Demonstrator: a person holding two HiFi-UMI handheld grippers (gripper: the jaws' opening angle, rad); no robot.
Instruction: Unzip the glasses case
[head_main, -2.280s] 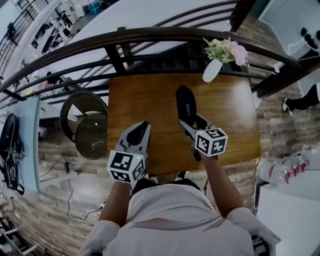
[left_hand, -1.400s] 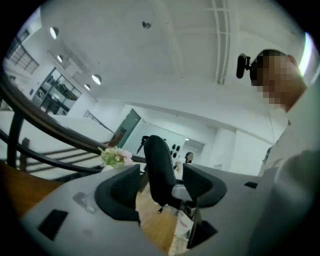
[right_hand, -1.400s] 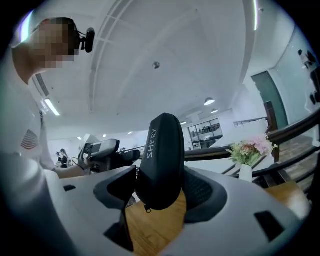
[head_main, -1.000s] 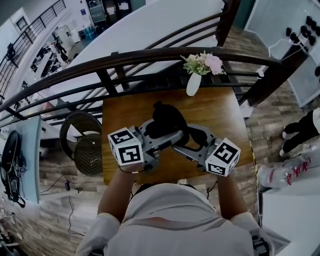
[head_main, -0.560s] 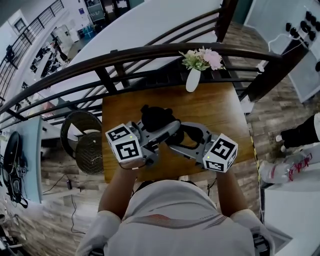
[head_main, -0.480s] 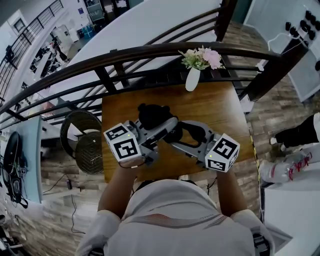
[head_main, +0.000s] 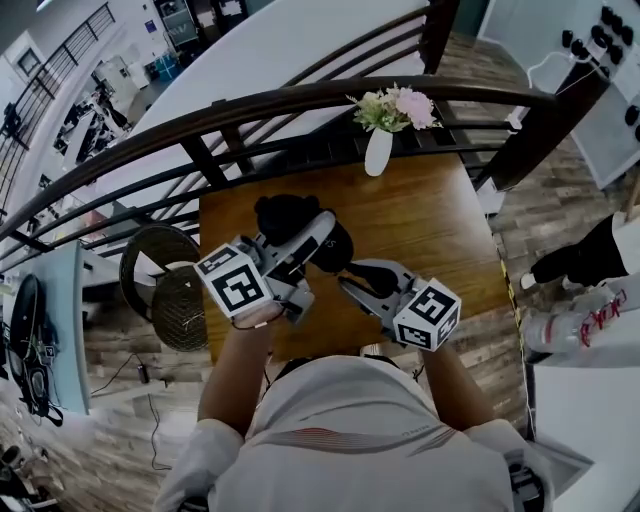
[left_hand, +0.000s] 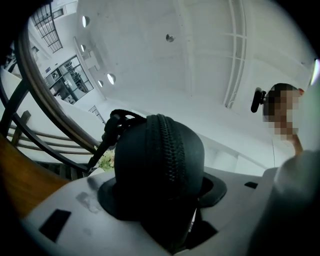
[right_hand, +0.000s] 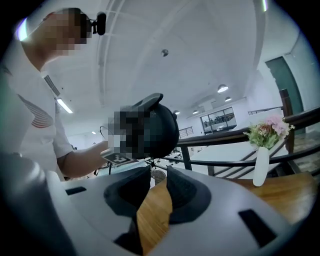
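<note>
Overhead, the left gripper (head_main: 315, 235) held the black case (head_main: 280, 215) raised above the far-left part of the table (head_main: 430, 220), with its jaws clamped across the case. The right gripper (head_main: 350, 284) sat just beside and below it, nearer the table's front edge and apart from the case. A vase (head_main: 378, 152) of flowers stood at the far edge. From the left gripper view, the case filled the space between the pads, which had just closed in and pressed its sides. The zip (left_hand: 167, 155) ran up the rounded end facing the camera, and a cord (left_hand: 117, 120) stuck out at the upper left. From the right gripper view, the jaws had just been closing to a narrow gap with nothing in it. Only table wood showed through the gap, and the case hung above and beyond the jaws.
</note>
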